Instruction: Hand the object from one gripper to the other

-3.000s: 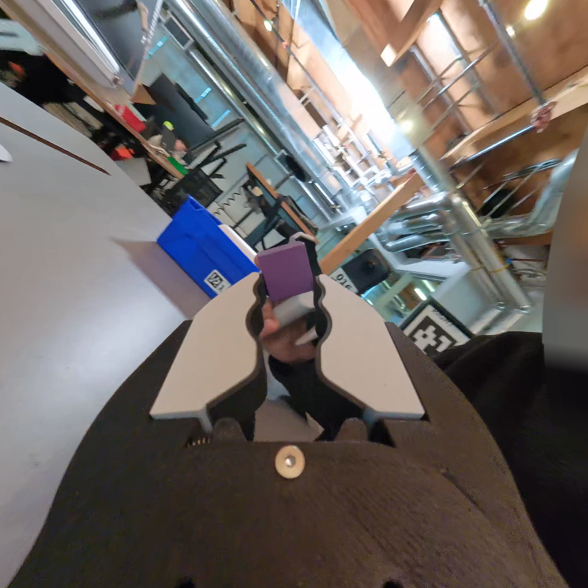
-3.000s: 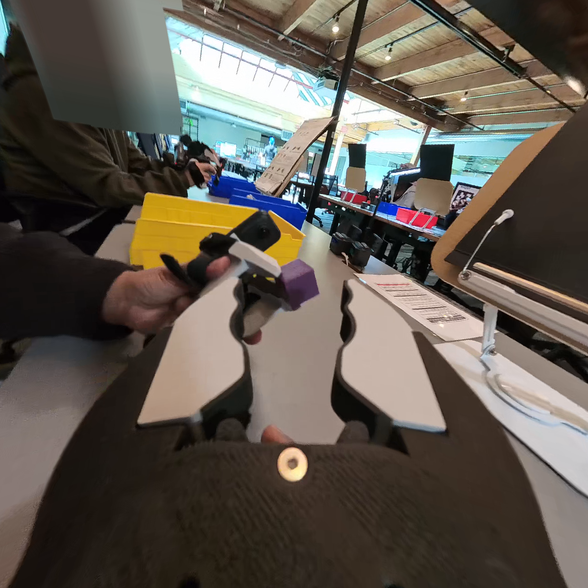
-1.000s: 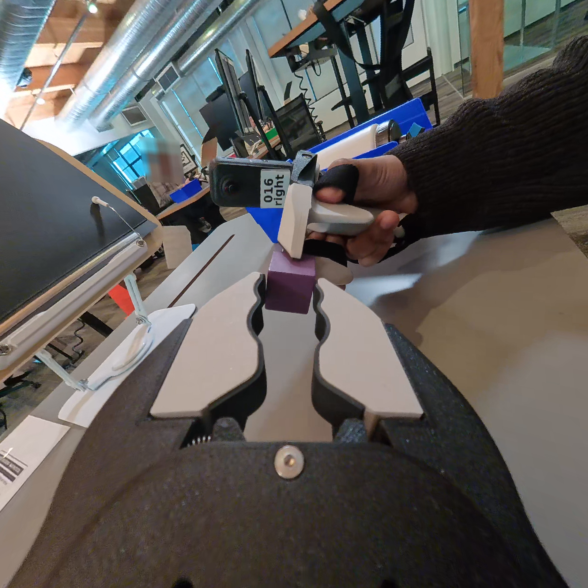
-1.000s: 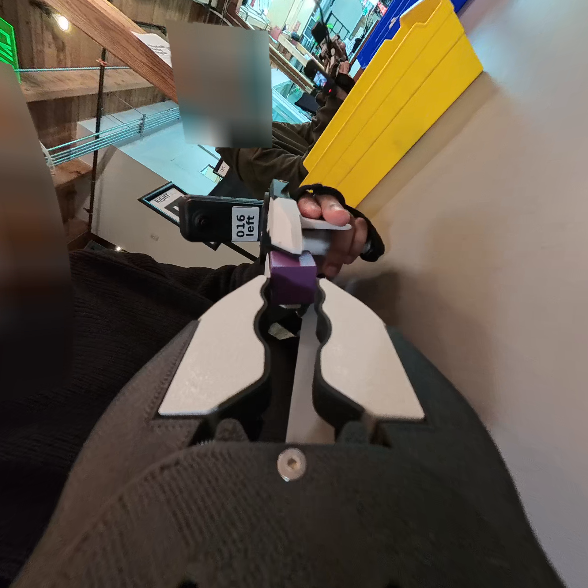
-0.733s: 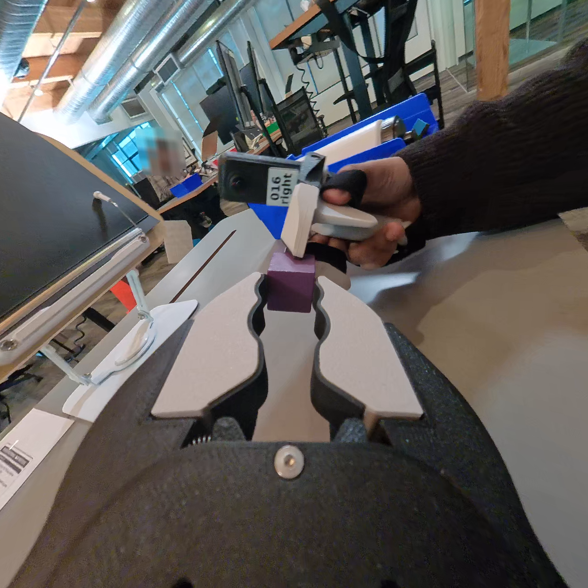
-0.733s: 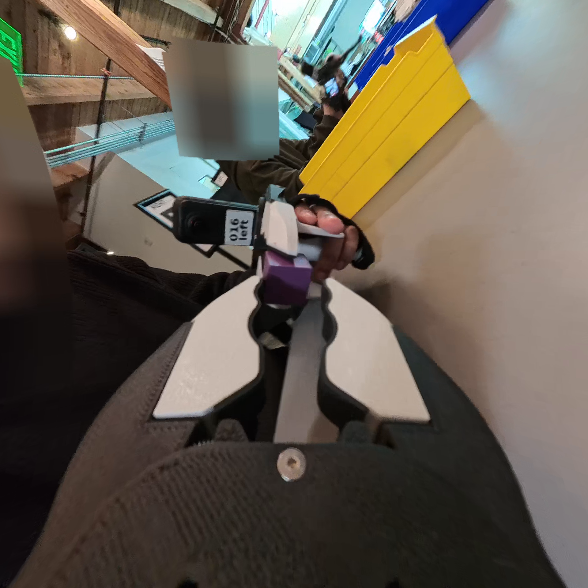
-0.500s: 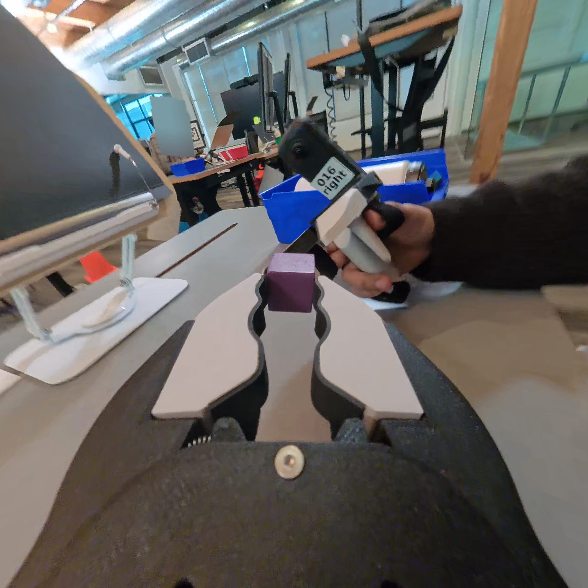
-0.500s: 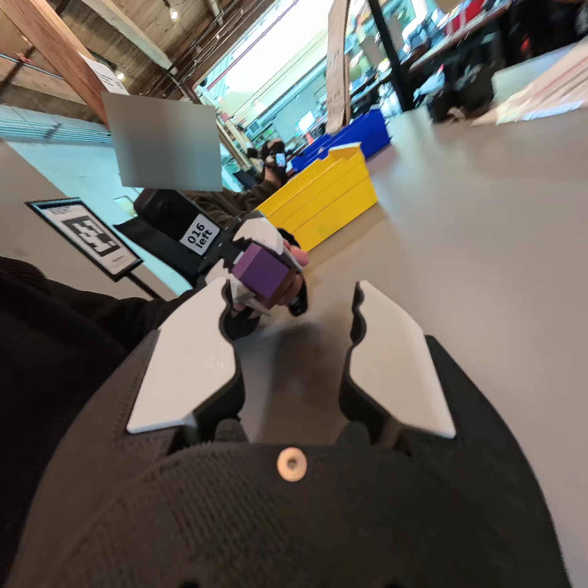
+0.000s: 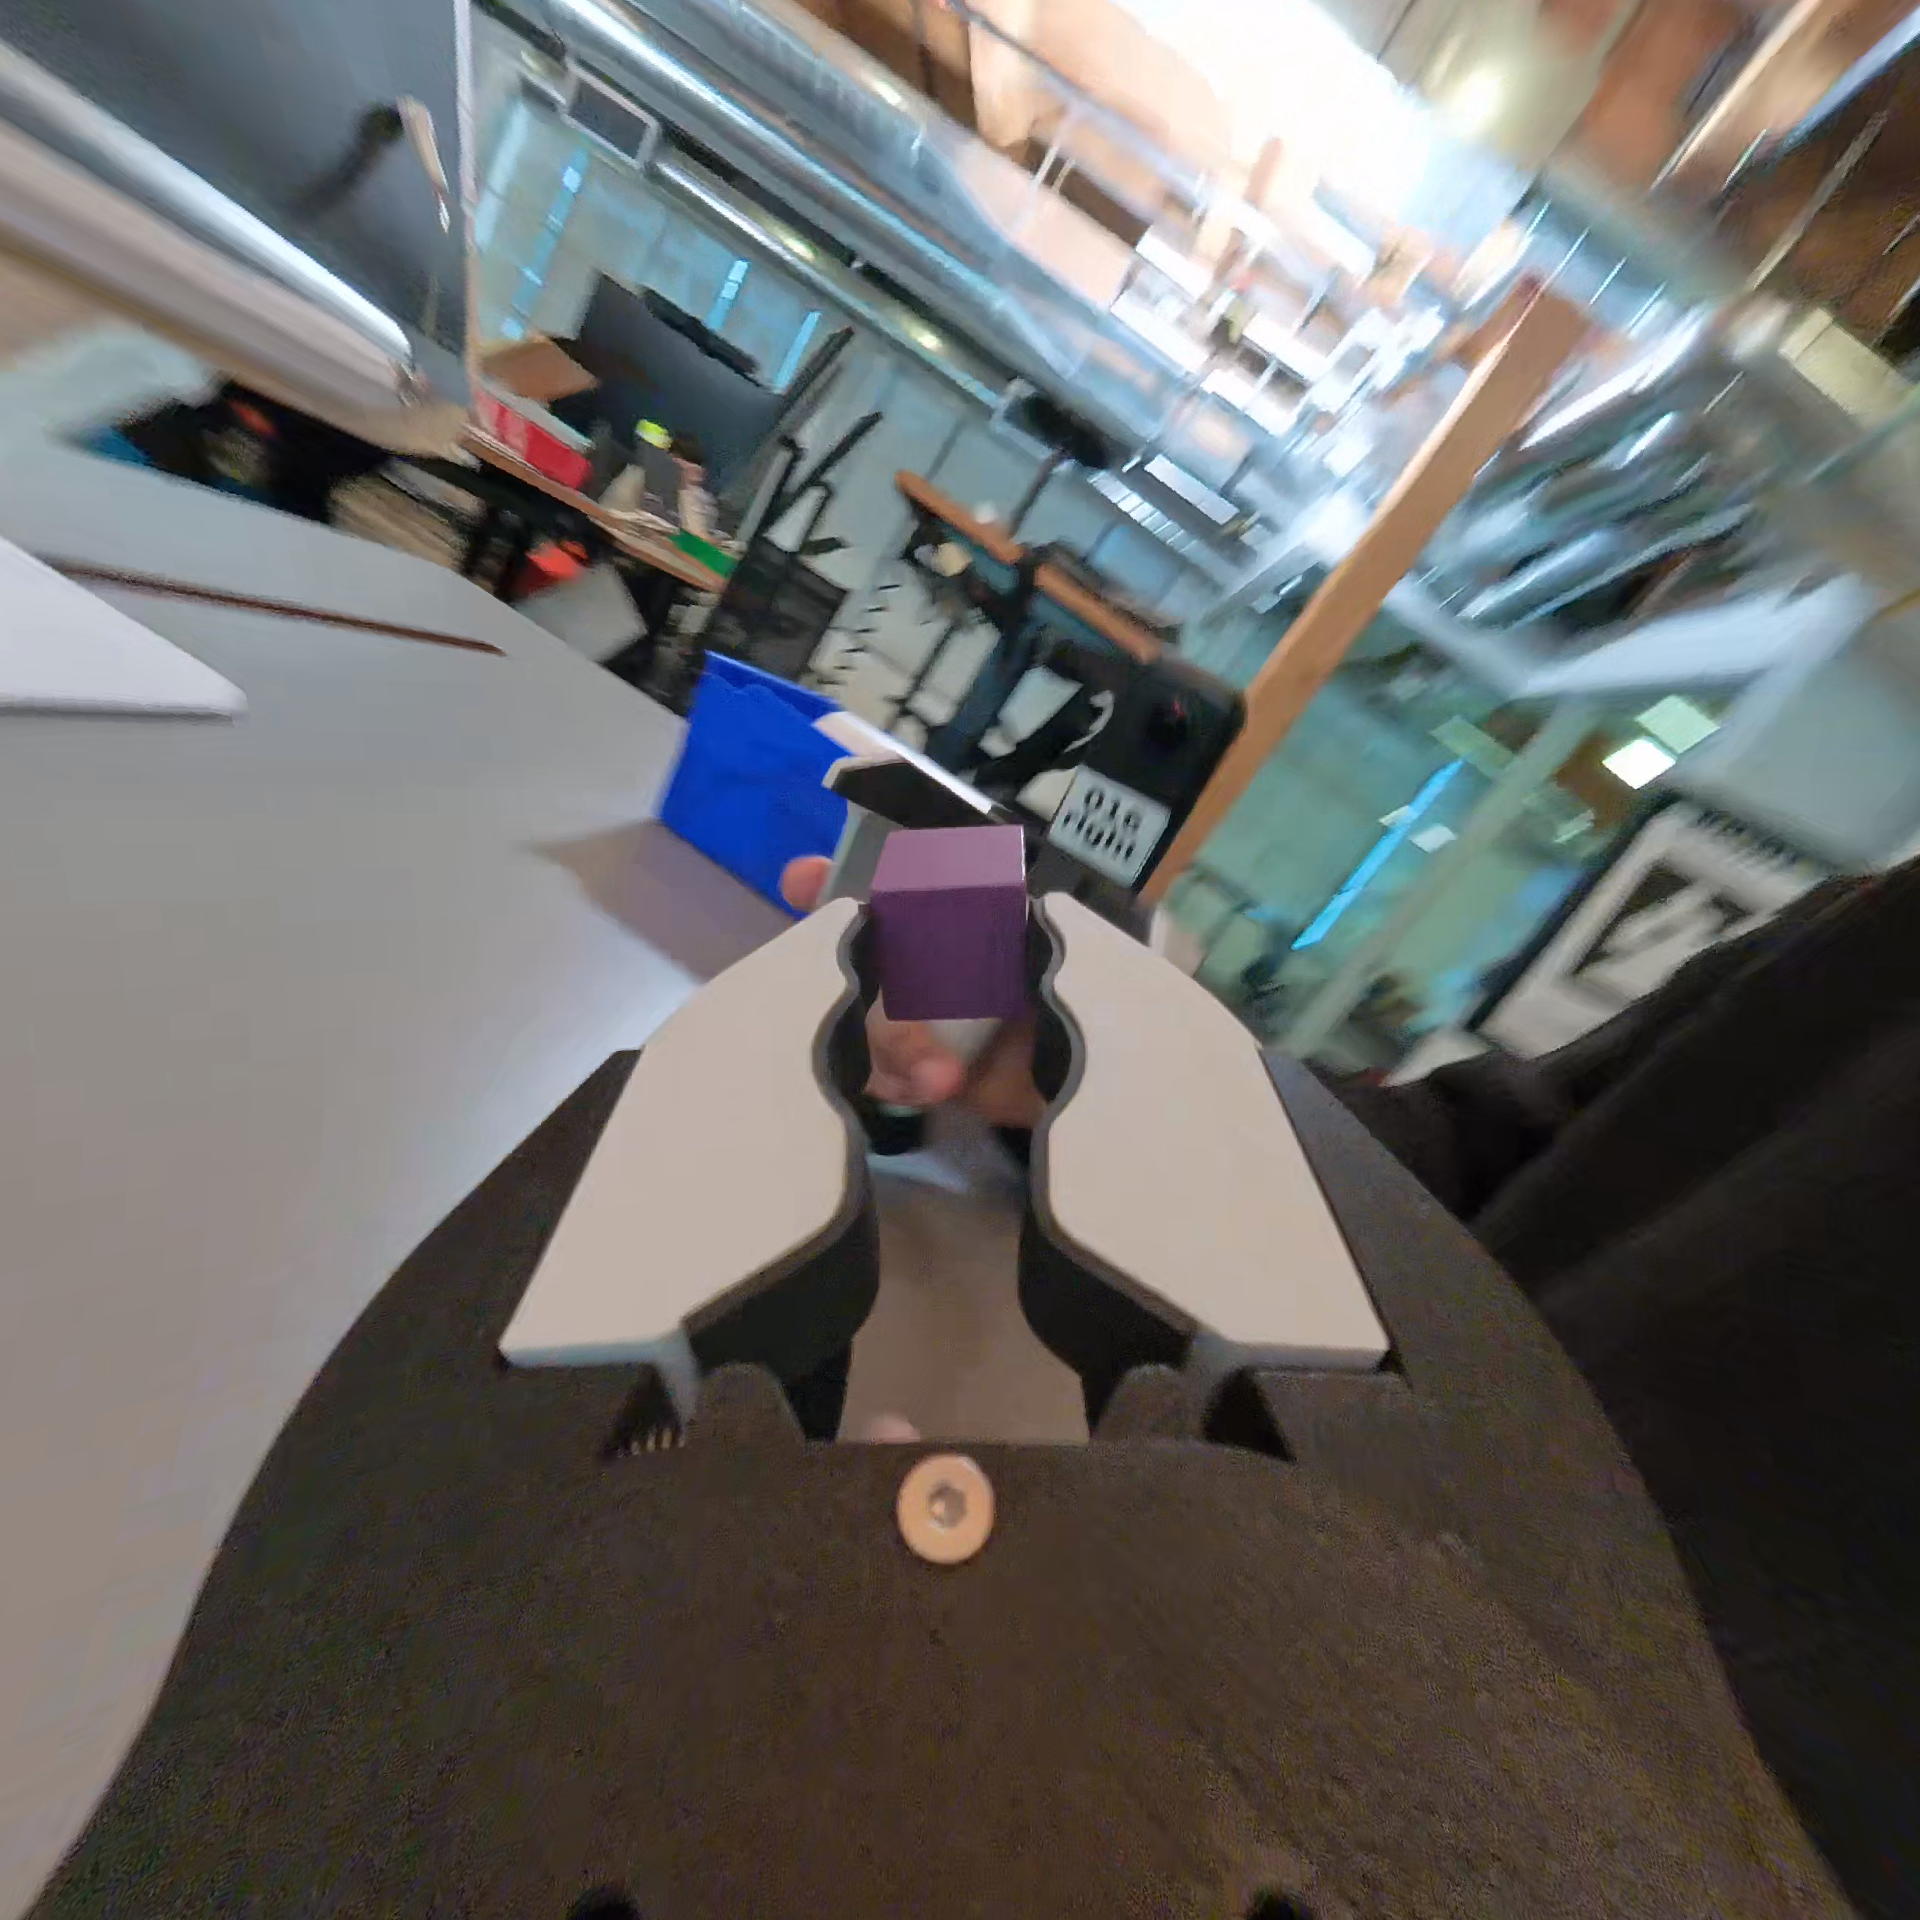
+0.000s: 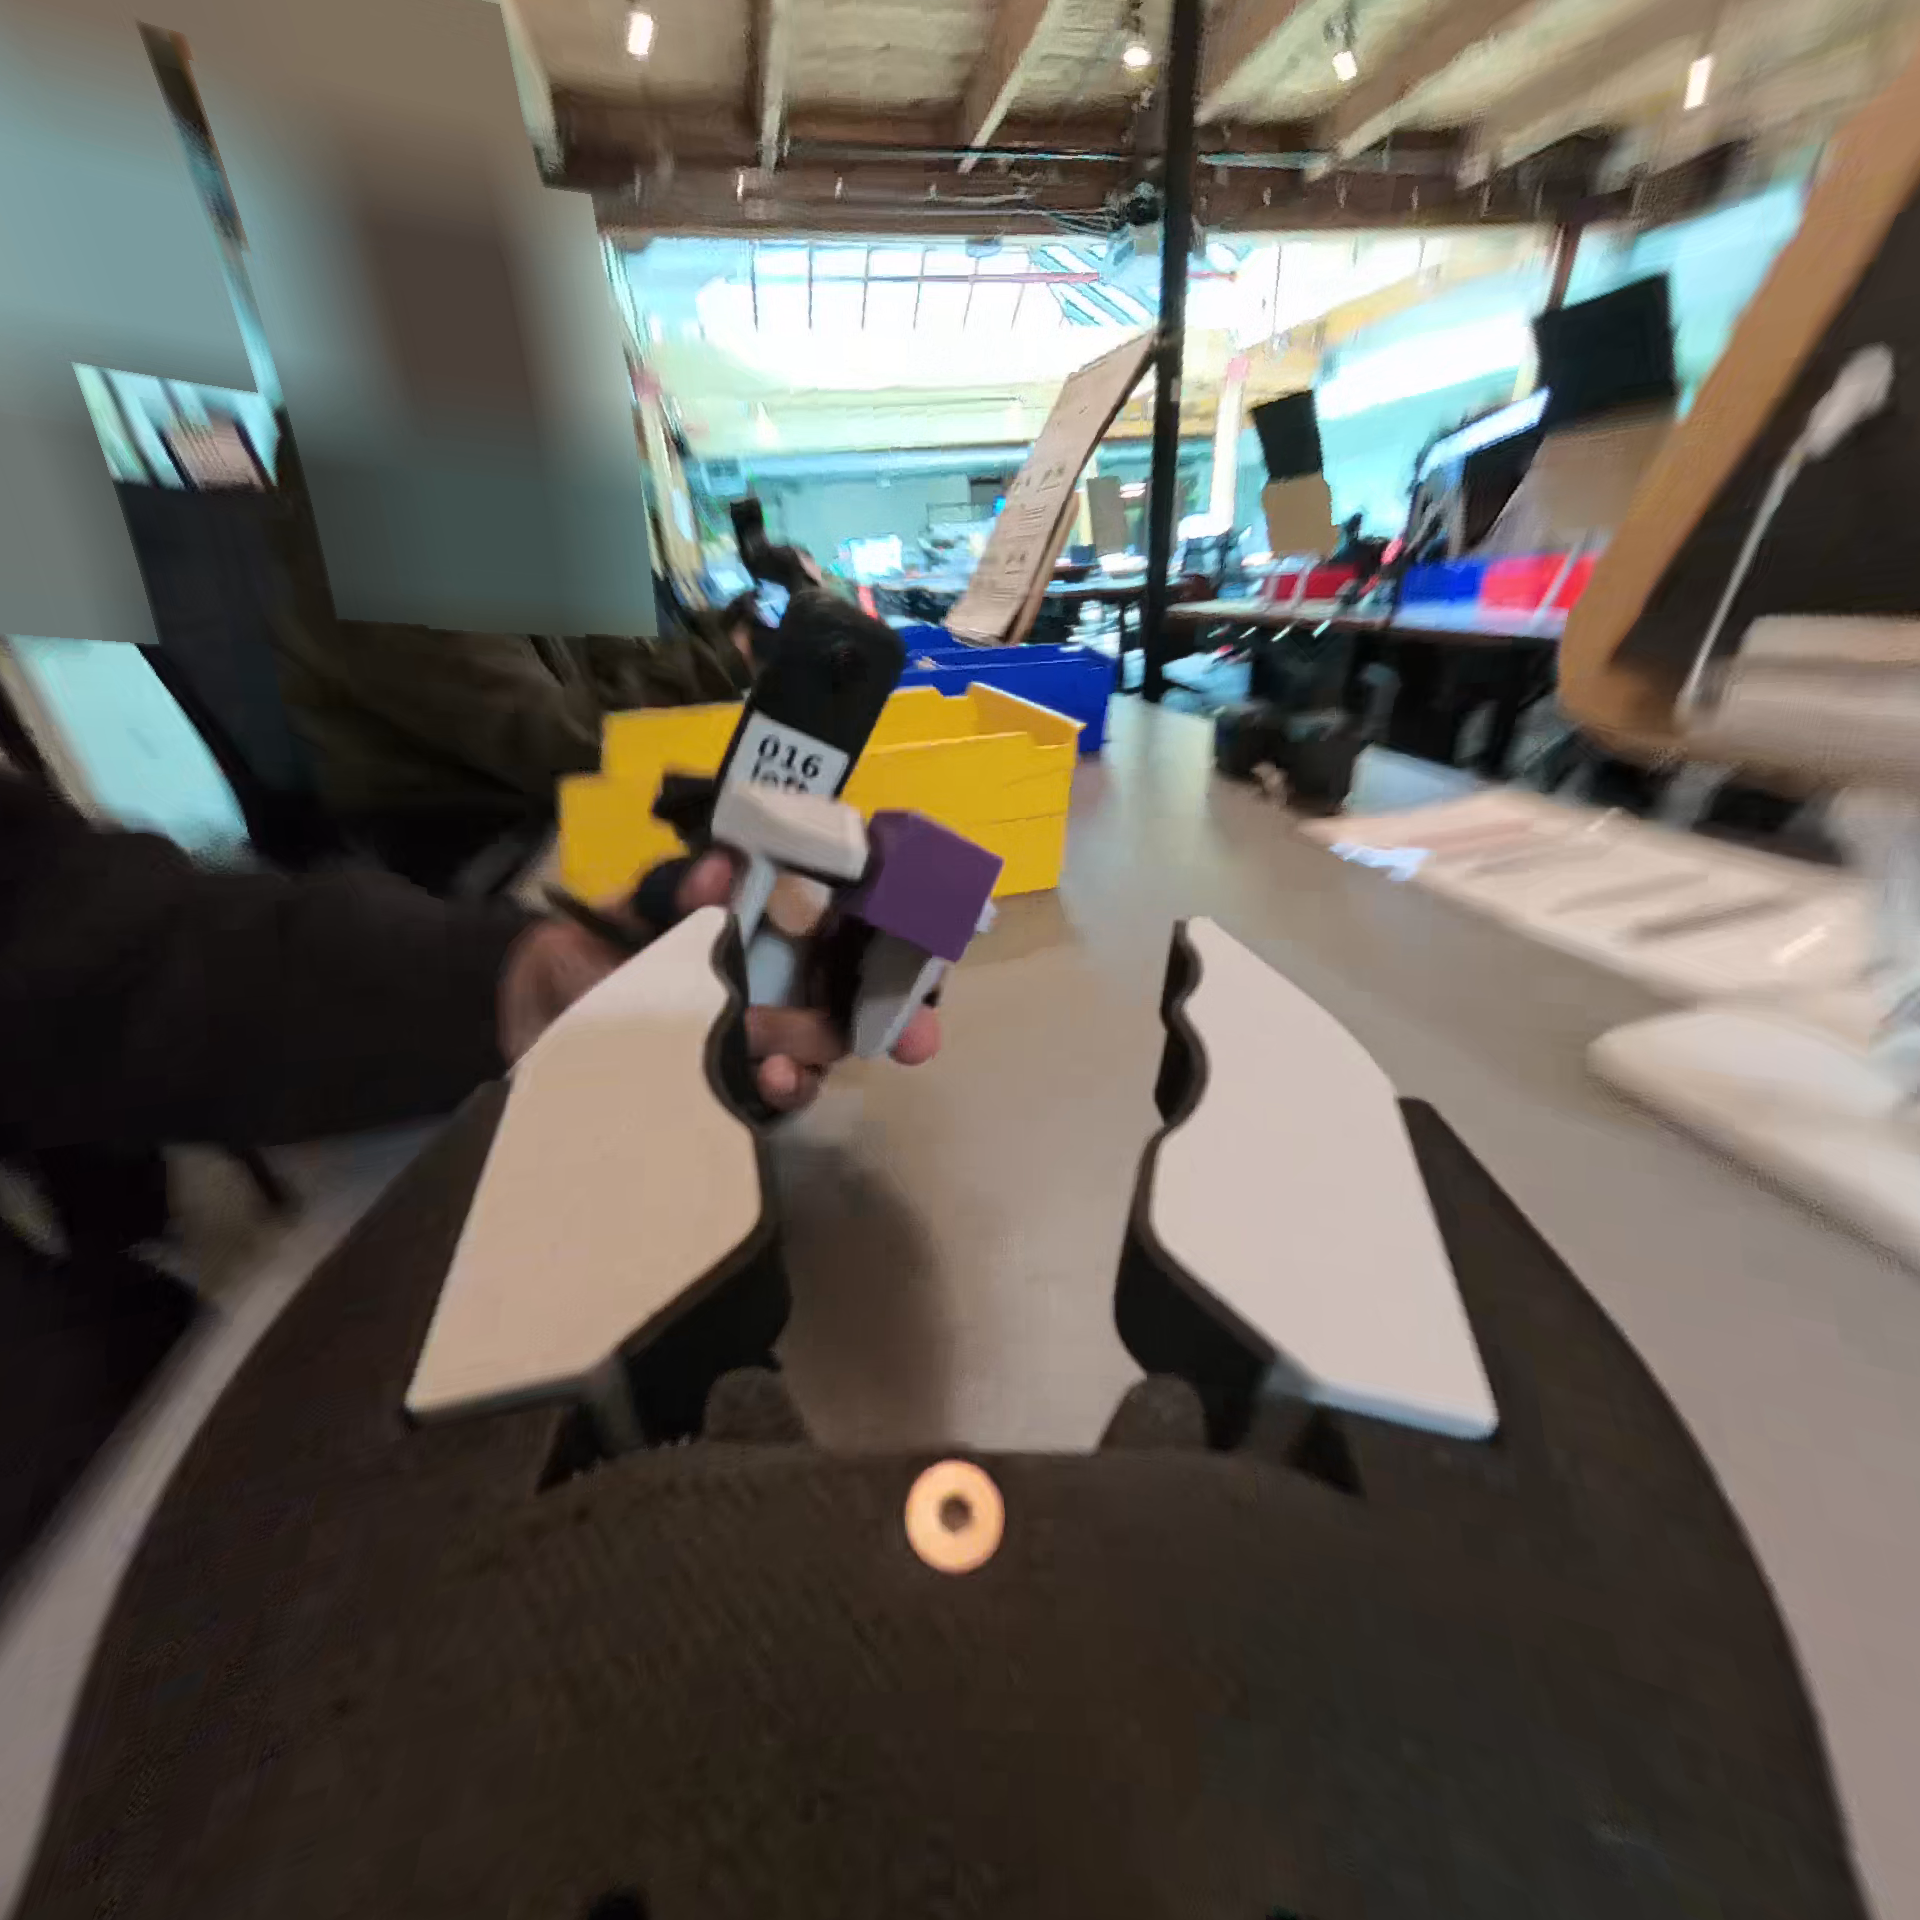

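A purple cube [image 9: 951, 951] sits clamped between the tips of my left gripper [image 9: 948, 920], held in the air above the grey table [image 9: 312, 935]. In the right wrist view the same cube [image 10: 925, 883] shows in the left gripper [image 10: 888, 914], held by a hand in a dark sleeve, just ahead and left of my right gripper [image 10: 951, 935]. The right gripper is open and empty, with the jaws wide apart. The cube is apart from its fingers. In the left wrist view, part of the right gripper shows blurred behind the cube.
A yellow bin [image 10: 956, 769] and a blue bin [image 10: 1018, 665] stand on the table behind the left gripper. Another blue bin [image 9: 748, 790] shows at the table's far edge. Papers [image 10: 1558, 862] and a white lamp base [image 10: 1745, 1081] lie on the right.
One second ago both grippers were shut on the cube. The right gripper has opened, let go and drawn back. The left gripper keeps the cube and has swung to a new angle.
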A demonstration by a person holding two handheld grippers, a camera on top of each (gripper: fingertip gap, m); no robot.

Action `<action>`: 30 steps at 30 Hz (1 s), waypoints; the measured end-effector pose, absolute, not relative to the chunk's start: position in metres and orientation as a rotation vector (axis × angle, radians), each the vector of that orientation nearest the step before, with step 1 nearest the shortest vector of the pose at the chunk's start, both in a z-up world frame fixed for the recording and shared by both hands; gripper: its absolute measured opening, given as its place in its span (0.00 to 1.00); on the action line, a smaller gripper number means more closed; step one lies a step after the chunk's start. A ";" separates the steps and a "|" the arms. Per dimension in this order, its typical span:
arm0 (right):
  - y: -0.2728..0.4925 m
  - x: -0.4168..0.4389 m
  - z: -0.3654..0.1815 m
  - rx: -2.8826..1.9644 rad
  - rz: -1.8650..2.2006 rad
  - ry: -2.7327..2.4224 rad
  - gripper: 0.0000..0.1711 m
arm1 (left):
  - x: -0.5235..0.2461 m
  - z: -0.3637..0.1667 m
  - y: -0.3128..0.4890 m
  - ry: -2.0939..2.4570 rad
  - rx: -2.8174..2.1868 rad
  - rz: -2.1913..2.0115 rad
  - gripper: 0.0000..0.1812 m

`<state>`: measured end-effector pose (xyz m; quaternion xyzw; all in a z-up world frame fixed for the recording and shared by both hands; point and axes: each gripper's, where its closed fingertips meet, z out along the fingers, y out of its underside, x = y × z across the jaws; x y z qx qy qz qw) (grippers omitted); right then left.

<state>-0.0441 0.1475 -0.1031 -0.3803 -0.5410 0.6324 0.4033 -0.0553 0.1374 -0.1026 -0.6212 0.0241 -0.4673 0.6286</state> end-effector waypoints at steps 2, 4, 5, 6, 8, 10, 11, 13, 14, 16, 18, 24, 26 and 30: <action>0.141 -0.049 -0.108 -0.779 1.312 -1.421 0.46 | -0.055 -0.099 0.134 -0.024 -1.401 -1.299 0.15; 0.134 -0.055 -0.118 -0.729 1.176 -1.500 0.44 | -0.053 -0.107 0.133 -0.066 -1.448 -1.416 0.16; 0.129 -0.056 -0.121 -0.716 1.170 -1.529 0.41 | -0.051 -0.113 0.133 -0.078 -1.487 -1.447 0.16; 0.125 -0.055 -0.123 -0.705 1.169 -1.540 0.39 | -0.049 -0.115 0.132 -0.073 -1.502 -1.475 0.16; 0.121 -0.054 -0.124 -0.678 1.148 -1.562 0.33 | -0.042 -0.114 0.130 -0.062 -1.513 -1.550 0.16; 0.120 -0.051 -0.121 -0.654 1.126 -1.555 0.28 | -0.033 -0.120 0.129 -0.065 -1.556 -1.576 0.16; 0.119 -0.048 -0.121 -0.653 1.127 -1.559 0.26 | -0.029 -0.122 0.129 -0.059 -1.567 -1.587 0.16; 0.116 -0.041 -0.122 -0.642 1.108 -1.586 0.17 | -0.022 -0.122 0.127 -0.038 -1.571 -1.620 0.16; 0.115 -0.038 -0.122 -0.634 1.089 -1.602 0.17 | -0.019 -0.122 0.126 -0.027 -1.574 -1.630 0.16; 0.114 -0.034 -0.121 -0.631 1.079 -1.616 0.17 | -0.015 -0.121 0.124 -0.008 -1.569 -1.650 0.16; 0.113 -0.033 -0.121 -0.638 1.089 -1.621 0.16 | -0.014 -0.121 0.124 0.009 -1.568 -1.650 0.16; 0.113 -0.031 -0.124 -0.651 1.143 -1.628 0.17 | -0.011 -0.123 0.124 0.109 -1.610 -1.595 0.16; 0.112 -0.032 -0.122 -0.656 1.177 -1.614 0.17 | -0.010 -0.118 0.121 0.111 -1.584 -1.617 0.16; 0.110 -0.031 -0.119 -0.641 1.166 -1.617 0.17 | -0.010 -0.114 0.119 0.092 -1.540 -1.682 0.21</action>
